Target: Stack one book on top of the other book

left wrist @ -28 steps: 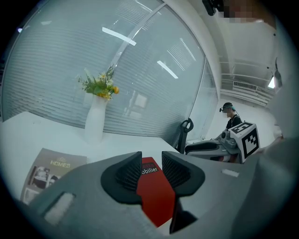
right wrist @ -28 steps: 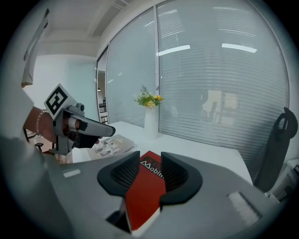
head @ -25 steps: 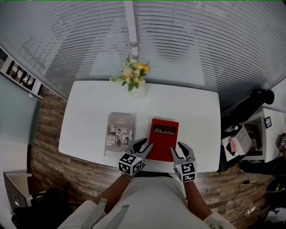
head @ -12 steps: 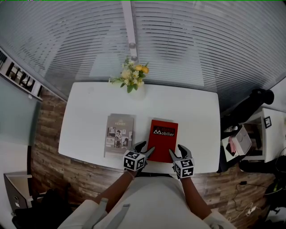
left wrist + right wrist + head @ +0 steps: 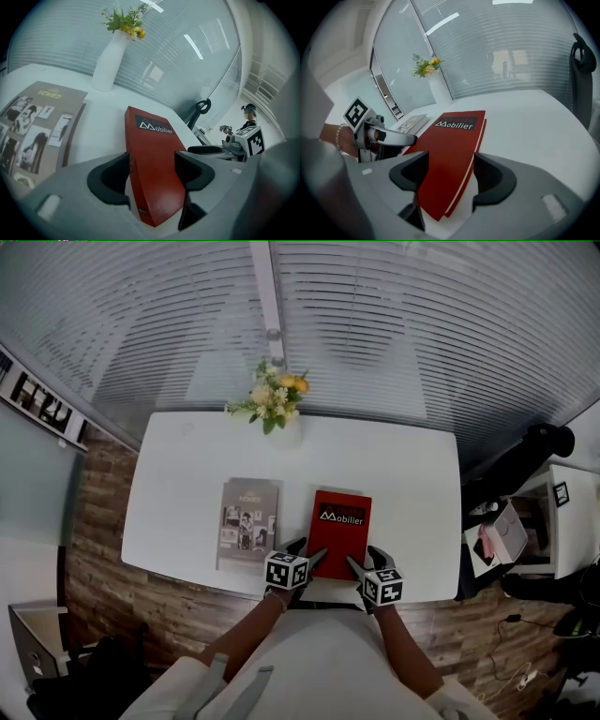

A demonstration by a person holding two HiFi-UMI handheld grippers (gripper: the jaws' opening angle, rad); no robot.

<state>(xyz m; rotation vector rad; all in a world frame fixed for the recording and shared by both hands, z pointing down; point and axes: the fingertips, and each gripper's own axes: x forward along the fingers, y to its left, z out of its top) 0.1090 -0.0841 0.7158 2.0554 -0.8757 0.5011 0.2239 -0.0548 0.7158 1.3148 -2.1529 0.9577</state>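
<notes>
Open jaws, red book (image 5: 340,521)
Our left hand-held gripper (image 5: 309,550) and right hand-held gripper (image 5: 364,559) have just been opening, each around one near corner.

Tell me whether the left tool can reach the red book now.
Probably yes: the left tool, its jaws just opened wide, has a near corner of the red book between them, with nothing blocking it.
</notes>
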